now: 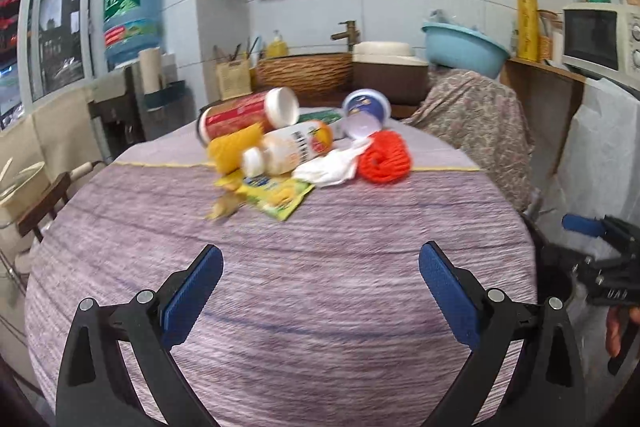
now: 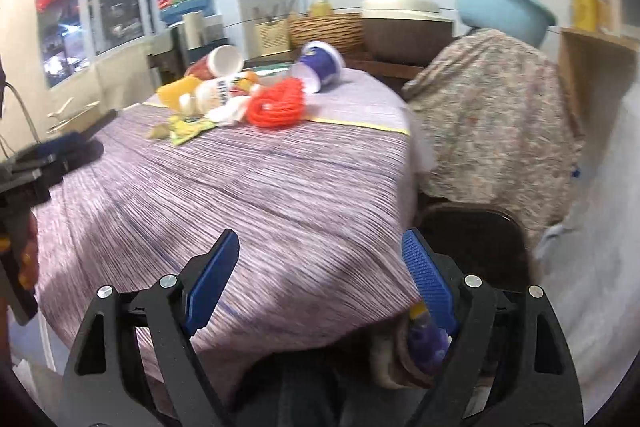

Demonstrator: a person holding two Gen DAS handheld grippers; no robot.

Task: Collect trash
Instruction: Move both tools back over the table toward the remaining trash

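The trash pile lies at the far side of the purple-clothed surface, well apart from both grippers. The left gripper and right gripper have jaws spread, grasping nothing. The pile is tipped cups, a bottle, wrappers, white tissue and orange cord.

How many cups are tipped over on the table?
2. The white cup lies at the back left of the pile, by the red canister. The blue cup lies at the back right, behind the orange rope. The pile may hide others.
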